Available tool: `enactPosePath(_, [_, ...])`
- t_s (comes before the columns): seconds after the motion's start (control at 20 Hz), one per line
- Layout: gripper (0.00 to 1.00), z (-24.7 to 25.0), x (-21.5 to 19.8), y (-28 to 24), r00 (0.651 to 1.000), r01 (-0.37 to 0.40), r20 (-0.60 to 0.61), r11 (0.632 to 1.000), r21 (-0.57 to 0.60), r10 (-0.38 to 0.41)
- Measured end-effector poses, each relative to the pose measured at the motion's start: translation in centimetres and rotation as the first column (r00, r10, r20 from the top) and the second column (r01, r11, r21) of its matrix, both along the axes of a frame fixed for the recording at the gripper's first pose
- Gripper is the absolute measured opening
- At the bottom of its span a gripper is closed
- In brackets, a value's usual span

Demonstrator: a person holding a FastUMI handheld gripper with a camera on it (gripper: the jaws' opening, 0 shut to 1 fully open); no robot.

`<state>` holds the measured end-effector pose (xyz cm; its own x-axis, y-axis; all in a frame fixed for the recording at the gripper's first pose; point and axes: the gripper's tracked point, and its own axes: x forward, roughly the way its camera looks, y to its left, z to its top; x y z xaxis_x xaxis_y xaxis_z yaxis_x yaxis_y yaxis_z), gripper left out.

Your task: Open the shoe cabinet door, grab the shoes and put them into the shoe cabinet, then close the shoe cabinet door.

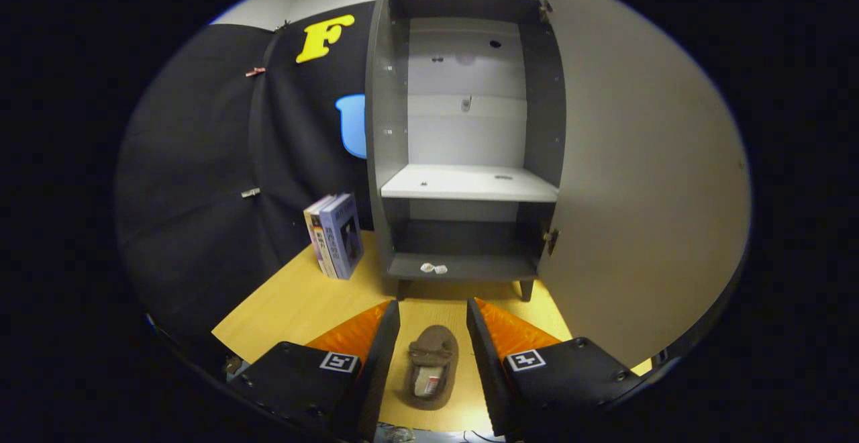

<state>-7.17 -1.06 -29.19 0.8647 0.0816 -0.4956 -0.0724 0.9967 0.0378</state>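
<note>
Black cloth forms the booth's wall (201,161) at left & behind, w/ small clips pinned along its seams. Below it lies a yellow wood-grain tabletop (295,309). Standing on the tabletop near the wall, just left of the cabinet, are a few books (335,235), upright, spines facing the camera, leaning slightly. Centre: a dark grey shoe cabinet (463,141) on short legs, w/ pale back panel. Its door (637,181) is swung fully open to the right, pale inner face showing, hinges visible at top & bottom of the opening. Inside, one white shelf (470,184) sits approx. mid-height; the lower compartment's dark floor holds two small pale bits, too small to identify. Upper & lower compartments hold no shoes. Closer in, the gripper (433,356) points at the cabinet, its two fingers apart, pressing on nothing. A brown shoe (431,366) lies flat on the tabletop between the fingers, toe toward the cabinet, opening toward the camera, w/ gaps either side so neither finger touches it. Shoe is well short of the cabinet's front legs.
</note>
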Motion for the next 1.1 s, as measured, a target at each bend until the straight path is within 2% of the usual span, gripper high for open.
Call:
enactPosePath(0.2, [0.65, -7.8, -0.4, 2.1, 0.988, 0.018, -0.154, 1.0, -0.014, -0.02])
enactPosePath(0.55, [0.65, -18.6, -1.8, 2.8, 0.931, 0.076, -0.356, 0.997, -0.032, -0.082])
enactPosePath(0.9, [0.65, -24.2, -2.1, 2.5, 0.895, 0.109, -0.43, 0.992, -0.057, -0.123])
enactPosePath(1.1, [0.65, -25.2, -0.5, 2.5, 0.914, 0.102, -0.389, 0.993, -0.054, -0.115])
